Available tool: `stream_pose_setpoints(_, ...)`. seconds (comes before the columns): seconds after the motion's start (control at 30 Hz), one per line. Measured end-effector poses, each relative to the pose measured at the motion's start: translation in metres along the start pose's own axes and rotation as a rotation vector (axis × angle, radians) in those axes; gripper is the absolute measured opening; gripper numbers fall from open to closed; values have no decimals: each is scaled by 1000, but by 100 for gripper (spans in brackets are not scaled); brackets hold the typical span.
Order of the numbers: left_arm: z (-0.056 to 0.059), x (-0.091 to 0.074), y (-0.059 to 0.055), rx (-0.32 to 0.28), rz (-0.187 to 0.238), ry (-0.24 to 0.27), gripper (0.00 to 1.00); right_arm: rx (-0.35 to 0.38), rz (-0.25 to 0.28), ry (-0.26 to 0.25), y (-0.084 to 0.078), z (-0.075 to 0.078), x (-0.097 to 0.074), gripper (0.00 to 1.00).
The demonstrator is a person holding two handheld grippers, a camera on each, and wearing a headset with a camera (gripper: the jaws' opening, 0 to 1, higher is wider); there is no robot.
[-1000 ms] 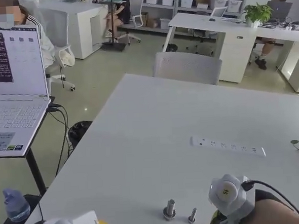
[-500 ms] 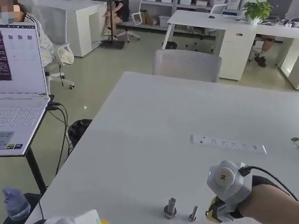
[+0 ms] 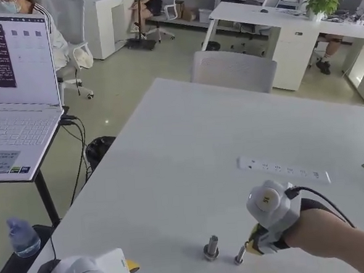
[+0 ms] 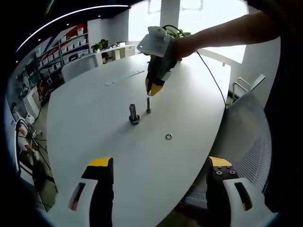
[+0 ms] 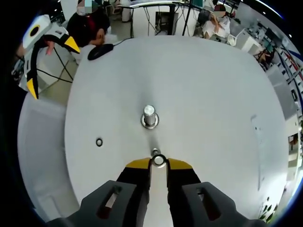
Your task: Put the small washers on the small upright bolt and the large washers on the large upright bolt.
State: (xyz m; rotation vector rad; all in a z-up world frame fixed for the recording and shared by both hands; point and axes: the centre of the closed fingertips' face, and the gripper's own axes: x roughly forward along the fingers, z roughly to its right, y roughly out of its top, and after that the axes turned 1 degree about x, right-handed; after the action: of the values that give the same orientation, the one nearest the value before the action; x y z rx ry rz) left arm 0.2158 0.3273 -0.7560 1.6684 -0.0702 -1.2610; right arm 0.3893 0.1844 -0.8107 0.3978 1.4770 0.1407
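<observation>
The right gripper (image 3: 249,248), at the lower right of the head view, has a smooth white plastic shell. A thin black cable (image 3: 318,195) curves out of the shell, beside a dark band (image 3: 305,207) at the wrist. The forearm (image 3: 337,241) is bare. At the bottom of the right gripper view, its two jaws are black with bright yellow tips and grey arms with long slots. The left gripper (image 4: 160,164) looks much the same: pale slotted arms, black ends with tiny screws, and yellow tips. Dark clothing (image 4: 284,104) shows at the right edge of the left gripper view.
</observation>
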Motion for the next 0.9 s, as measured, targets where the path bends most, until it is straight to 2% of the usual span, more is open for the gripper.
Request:
stream_pose_setpoints(0.37,-5,3,-2,-6,-3,-4,79,-16,-21,14,2,-2,9,13)
stream_pose_setpoints(0.63,-7,3,-8,-18,-11,-3,79,-24,-38,16,0,-3,12,13)
stream_pose_setpoints(0.9,-8,2,-7,-22,-8,-1,79,-36,-53,17,-2,-3,20,13)
